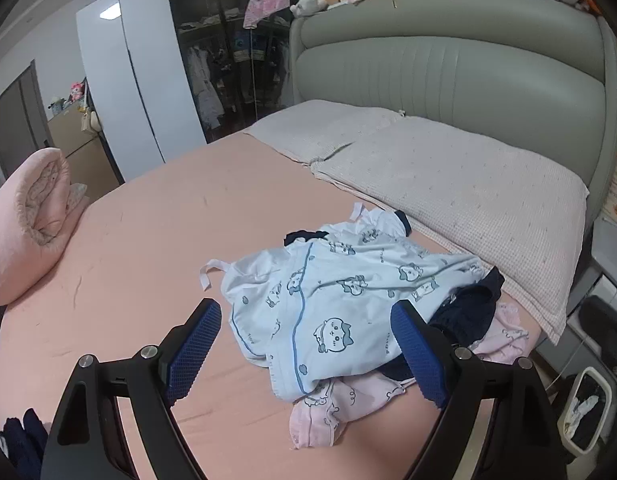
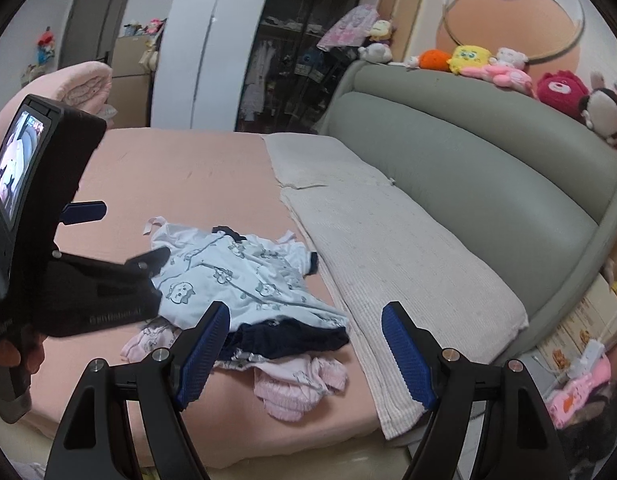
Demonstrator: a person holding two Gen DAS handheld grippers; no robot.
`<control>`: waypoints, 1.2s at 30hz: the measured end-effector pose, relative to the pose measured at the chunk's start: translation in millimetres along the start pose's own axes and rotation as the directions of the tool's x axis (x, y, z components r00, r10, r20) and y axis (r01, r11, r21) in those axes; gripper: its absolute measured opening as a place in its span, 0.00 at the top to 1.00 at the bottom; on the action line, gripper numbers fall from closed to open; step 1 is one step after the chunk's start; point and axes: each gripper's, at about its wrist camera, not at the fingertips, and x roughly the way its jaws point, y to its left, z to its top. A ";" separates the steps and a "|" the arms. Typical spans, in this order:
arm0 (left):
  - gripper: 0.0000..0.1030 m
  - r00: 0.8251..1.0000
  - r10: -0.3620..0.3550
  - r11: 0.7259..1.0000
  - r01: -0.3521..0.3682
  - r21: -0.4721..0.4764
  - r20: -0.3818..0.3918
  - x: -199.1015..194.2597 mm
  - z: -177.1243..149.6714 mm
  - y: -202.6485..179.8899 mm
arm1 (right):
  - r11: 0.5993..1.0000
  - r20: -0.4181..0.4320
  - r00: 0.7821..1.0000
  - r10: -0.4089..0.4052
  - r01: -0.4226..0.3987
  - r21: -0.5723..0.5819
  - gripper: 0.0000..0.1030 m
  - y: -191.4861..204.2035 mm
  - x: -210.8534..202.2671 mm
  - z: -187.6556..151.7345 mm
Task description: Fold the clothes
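Both handheld grippers hover above the near edge of a pink-sheeted bed (image 1: 156, 208), their jaws spread wide and holding nothing. The left gripper (image 1: 308, 344) points down and forward at a heap of clothes, its blue pads straddling the near side of a light blue cartoon-print top (image 1: 328, 300) without touching it. In the right wrist view, the left gripper's black body (image 2: 68, 280), with a small lit screen on its back, reaches in from the left, one finger lying over the top's left edge. The right gripper (image 2: 304, 344) hangs lower and closer to the bed's corner, aimed at a dark navy garment (image 2: 292, 340) and a pink garment (image 2: 296, 384) that lie beneath the blue top. Just beyond the heap, two pale pillows (image 1: 448, 184) run along a grey-green padded headboard (image 1: 468, 72). A folded pink quilt (image 1: 28, 216) rests at the bed's far left, and plush toys (image 2: 508, 68) line the top of the headboard.
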 end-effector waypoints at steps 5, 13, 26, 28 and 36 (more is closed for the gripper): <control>0.15 0.999 -0.008 1.000 0.008 0.000 -0.034 16.3 -6.9 1.1 | 0.996 -0.014 1.000 0.023 -0.024 -0.084 0.24 17.1 25.9 -1.6; 0.15 0.994 -0.047 0.998 0.043 -0.045 -0.102 43.1 -15.8 4.6 | 0.994 -0.093 0.992 0.087 -0.094 -0.064 0.24 22.9 66.9 -5.9; 0.15 0.984 -0.095 0.992 0.081 -0.093 -0.154 65.5 -22.2 5.9 | 0.989 -0.150 0.981 0.122 -0.132 -0.062 0.24 23.2 103.1 -9.8; 0.15 0.983 -0.083 0.995 0.071 -0.074 -0.163 69.2 -25.1 3.4 | 0.989 -0.148 0.985 0.088 -0.104 -0.106 0.24 26.3 106.2 -12.2; 0.15 0.980 -0.049 0.999 0.044 -0.029 -0.194 87.0 -37.9 0.2 | 0.973 -0.133 0.988 0.071 -0.099 -0.211 0.24 35.1 123.3 -23.6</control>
